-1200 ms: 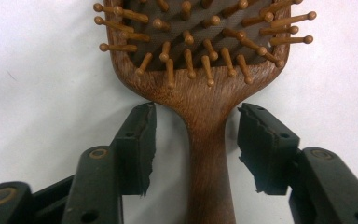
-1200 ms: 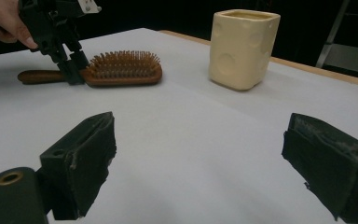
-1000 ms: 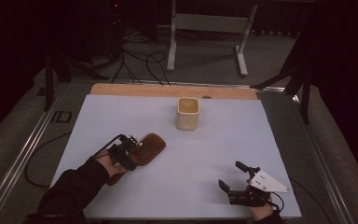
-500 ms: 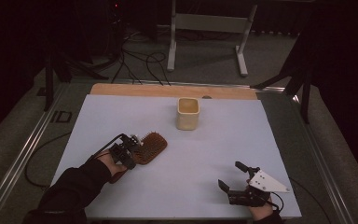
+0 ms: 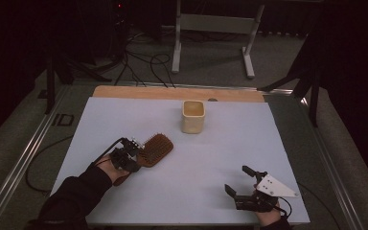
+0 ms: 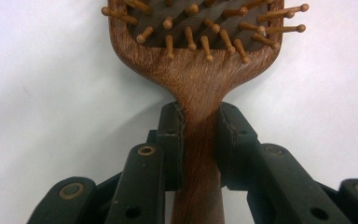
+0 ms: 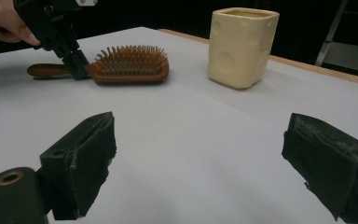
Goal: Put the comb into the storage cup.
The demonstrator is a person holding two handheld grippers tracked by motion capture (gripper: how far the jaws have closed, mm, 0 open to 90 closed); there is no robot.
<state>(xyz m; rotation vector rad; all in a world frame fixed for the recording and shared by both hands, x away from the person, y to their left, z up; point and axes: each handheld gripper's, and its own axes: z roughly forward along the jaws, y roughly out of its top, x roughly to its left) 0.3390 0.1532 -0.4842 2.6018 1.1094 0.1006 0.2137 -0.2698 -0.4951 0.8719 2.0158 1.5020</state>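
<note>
A white table (image 5: 182,191) takes up most of the high view, with a strip of bare wood along its far edge. On it, toward the far middle, stands a cream cup (image 5: 193,116), upright and open at the top; in the right gripper view the cup (image 7: 242,45) shows dimpled walls.

Left of centre lies a wooden brush (image 5: 154,149), bristles up, flat on the table, well apart from the cup. Its head points toward the cup and its handle runs back toward the person's left hand (image 5: 117,170).

The left gripper (image 5: 130,155) is clamped on the brush where the handle meets the head. Its jaws have just been closing, with the handle between them. In the left gripper view both black pads press against the sides of the brush (image 6: 198,116), one on each side of the neck. From the right gripper view, the left gripper (image 7: 77,67) comes down on the brush (image 7: 128,65) from above.

The right gripper (image 5: 246,184) sits near the table's near right edge, jaws spread wide with nothing between them.
</note>
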